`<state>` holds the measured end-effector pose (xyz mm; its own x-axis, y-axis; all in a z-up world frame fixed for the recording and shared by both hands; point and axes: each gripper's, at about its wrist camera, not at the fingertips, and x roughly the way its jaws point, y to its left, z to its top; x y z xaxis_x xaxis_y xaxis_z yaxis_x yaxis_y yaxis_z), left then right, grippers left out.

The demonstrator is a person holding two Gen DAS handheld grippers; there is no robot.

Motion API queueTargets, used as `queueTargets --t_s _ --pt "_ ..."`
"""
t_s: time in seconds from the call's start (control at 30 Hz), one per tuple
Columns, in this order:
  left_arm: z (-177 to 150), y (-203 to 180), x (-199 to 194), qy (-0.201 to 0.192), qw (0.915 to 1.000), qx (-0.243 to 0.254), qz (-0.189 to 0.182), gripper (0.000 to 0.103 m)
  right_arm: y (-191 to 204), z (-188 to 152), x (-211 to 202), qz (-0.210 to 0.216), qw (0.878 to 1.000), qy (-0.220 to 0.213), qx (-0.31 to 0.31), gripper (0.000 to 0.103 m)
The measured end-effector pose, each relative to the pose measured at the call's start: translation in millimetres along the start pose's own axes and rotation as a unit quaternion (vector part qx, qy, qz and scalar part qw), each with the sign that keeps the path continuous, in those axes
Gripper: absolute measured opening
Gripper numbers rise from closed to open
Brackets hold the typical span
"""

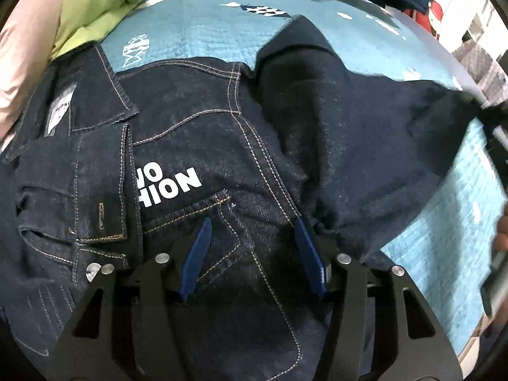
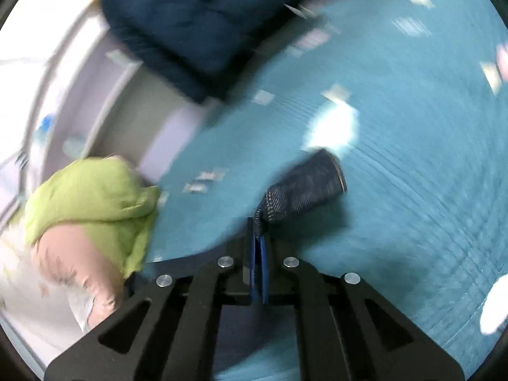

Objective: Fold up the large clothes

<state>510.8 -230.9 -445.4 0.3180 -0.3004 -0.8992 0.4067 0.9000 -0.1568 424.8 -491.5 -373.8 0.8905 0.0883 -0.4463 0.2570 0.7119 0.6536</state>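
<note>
The left gripper (image 1: 254,254) is hovering over the denim jacket (image 1: 222,133), jaws apart, probably pinning the body flat on the bed (image 1: 197,35). The right gripper (image 2: 258,244) is clamping the jacket's sleeve (image 2: 304,187), jaws together, lifting it for folding inward (view blurred). Beyond, a green garment (image 2: 95,197) and navy quilted coat (image 2: 190,25) are lying aside.

We note a dark indigo denim jacket (image 1: 247,146) with tan stitching and white lettering, a teal bedspread (image 1: 203,28) with white fish shapes, a lime green garment (image 1: 95,3), and blue gripper fingers (image 1: 198,254).
</note>
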Motion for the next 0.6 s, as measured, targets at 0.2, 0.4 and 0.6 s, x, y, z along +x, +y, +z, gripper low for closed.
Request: queueTargets --t_s 0.2,0.4,0.6 --pt "-12.8 64.9 -68.8 -0.074 0.9896 -0.094 -0.08 0.055 132.4 -31.2 -21.9 0.093 0.989 0.004 -0.116 0.003" --pt "-48.0 171.3 -147.3 -0.128 0.9787 -0.158 0.026 0.055 237.5 -119.4 23.0 0.179 0.968 0.085 -0.157 0.003" --pt "-94.8 264.0 -192.5 -0.134 0.9613 -0.223 0.09 0.055 289.8 -249.1 95.1 0.146 0.938 0.215 -0.228 0.006"
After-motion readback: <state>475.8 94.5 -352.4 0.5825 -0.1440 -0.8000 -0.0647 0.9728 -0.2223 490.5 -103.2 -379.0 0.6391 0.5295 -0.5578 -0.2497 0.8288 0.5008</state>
